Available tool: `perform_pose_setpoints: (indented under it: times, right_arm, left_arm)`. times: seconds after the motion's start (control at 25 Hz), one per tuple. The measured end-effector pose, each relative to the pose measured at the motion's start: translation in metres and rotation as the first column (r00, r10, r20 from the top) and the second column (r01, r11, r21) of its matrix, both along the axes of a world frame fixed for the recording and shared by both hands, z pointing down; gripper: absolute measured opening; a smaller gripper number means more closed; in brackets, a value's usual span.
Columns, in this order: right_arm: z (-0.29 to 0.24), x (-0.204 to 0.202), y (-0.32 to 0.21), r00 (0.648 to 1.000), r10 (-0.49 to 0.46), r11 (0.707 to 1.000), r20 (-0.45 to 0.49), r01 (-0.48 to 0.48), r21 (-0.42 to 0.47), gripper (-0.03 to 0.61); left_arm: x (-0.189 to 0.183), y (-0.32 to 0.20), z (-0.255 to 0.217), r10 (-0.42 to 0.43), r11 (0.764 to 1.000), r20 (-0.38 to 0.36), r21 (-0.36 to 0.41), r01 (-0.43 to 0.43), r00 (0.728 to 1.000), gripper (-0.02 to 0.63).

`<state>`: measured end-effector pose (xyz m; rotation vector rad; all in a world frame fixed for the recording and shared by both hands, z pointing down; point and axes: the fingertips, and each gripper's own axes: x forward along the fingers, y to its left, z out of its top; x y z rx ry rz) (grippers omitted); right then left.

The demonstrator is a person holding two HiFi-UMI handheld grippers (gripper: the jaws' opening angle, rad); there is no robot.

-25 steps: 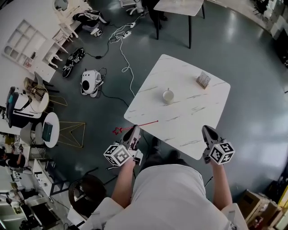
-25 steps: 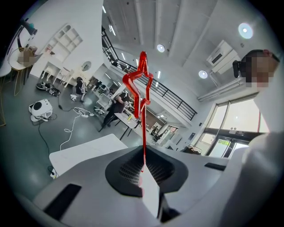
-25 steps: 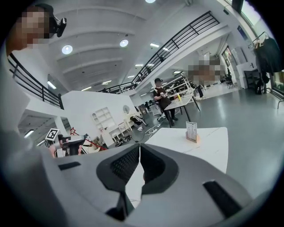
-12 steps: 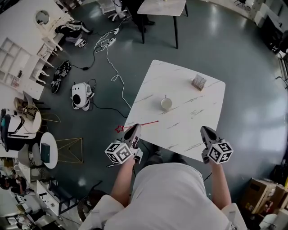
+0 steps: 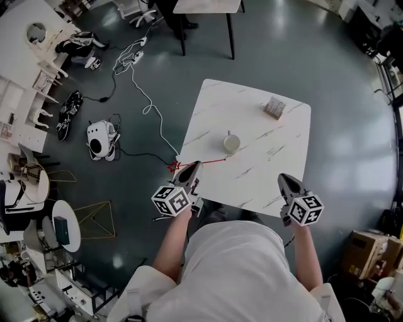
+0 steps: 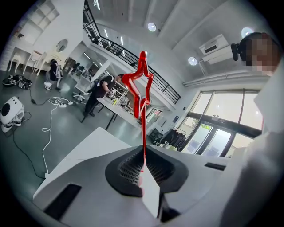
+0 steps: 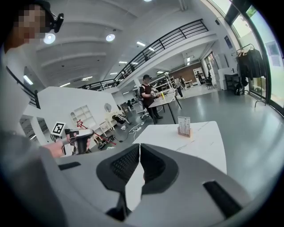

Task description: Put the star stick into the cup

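In the left gripper view my left gripper [image 6: 143, 154] is shut on the thin shaft of the red star stick [image 6: 140, 84], star end up. In the head view the left gripper [image 5: 192, 167] sits at the near left edge of the white marble table [image 5: 277, 157]. The star stick [image 5: 200, 163] lies across that corner, star outward, and its bare end points at the pale cup [image 5: 231, 143], stopping short of it. My right gripper [image 5: 284, 178] hovers at the table's near right edge. The right gripper [image 7: 139, 146] has its jaws together with nothing between them.
A small card holder [image 5: 274, 107] stands at the table's far right. On the grey floor to the left lie cables [image 5: 141, 94], a white device [image 5: 97, 138] and a gold wire stand [image 5: 94, 217]. A second table [image 5: 208, 6] stands beyond, and cardboard boxes [image 5: 365, 251] at the lower right.
The left gripper has carried the star stick forward and right, so its bare end is nearer the cup. The right gripper has kept its place at the table edge.
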<state>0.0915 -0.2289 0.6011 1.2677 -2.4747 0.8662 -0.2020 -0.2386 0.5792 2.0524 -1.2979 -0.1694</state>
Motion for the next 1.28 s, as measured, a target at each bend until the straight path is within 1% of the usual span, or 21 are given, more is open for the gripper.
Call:
perform_pose_setpoints:
  times: [0.32, 0.48, 0.6, 0.8, 1.0, 1.28]
  right_arm:
    - [0.012, -0.018, -0.001, 0.997, 0.071, 0.997, -0.014, -0.071, -0.02, 0.026]
    - [0.02, -0.022, 0.001, 0.994, 0.105, 0.993, -0.016, -0.106, -0.043, 0.026]
    - [0.025, -0.023, 0.005, 0.992, 0.125, 0.991, -0.023, -0.127, -0.053, 0.026]
    - [0.036, -0.023, 0.009, 0.991, 0.117, 0.99, -0.063, -0.121, -0.068, 0.026]
    - [0.044, -0.015, 0.012, 0.984, 0.175, 0.979, -0.034, -0.178, -0.102, 0.026]
    - [0.057, -0.021, 0.012, 0.984, 0.175, 0.974, -0.03, -0.178, -0.138, 0.026]
  left_arm:
    - [0.002, -0.045, 0.018, 0.116, 0.993, 0.045, -0.004, -0.116, 0.992, 0.025]
    - [0.007, -0.062, 0.028, 0.172, 0.985, 0.095, -0.002, -0.173, 0.98, 0.025]
    - [0.013, -0.075, 0.043, 0.212, 0.977, 0.123, -0.013, -0.212, 0.969, 0.025]
    - [0.024, -0.094, 0.066, 0.254, 0.967, 0.15, -0.041, -0.25, 0.956, 0.025]
    - [0.042, -0.109, 0.093, 0.294, 0.956, 0.21, -0.071, -0.285, 0.932, 0.025]
    - [0.066, -0.128, 0.13, 0.35, 0.936, 0.252, -0.134, -0.325, 0.902, 0.025]
